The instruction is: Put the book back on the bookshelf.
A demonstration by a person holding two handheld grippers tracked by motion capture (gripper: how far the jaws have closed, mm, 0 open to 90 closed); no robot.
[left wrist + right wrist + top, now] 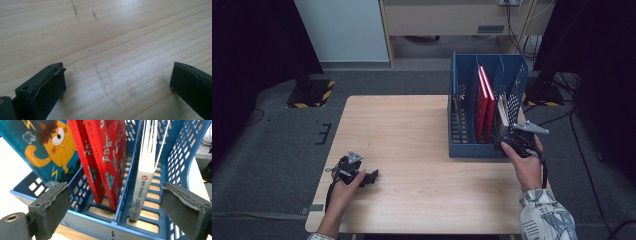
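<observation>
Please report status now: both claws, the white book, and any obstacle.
Left claw open, over bare table. Right claw open at rack. White book upright, released. Nothing blocking.

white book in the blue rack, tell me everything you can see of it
The white book is thin, with a pale grey-white spine bearing a small red round logo and small print too fine to read. It stands upright on its lower edge in the blue rack, alone in the slot beside the one with the red books, close to the divider between them. Its pages fan slightly at the top. The right gripper has open jaws either side of it, not touching.
</observation>
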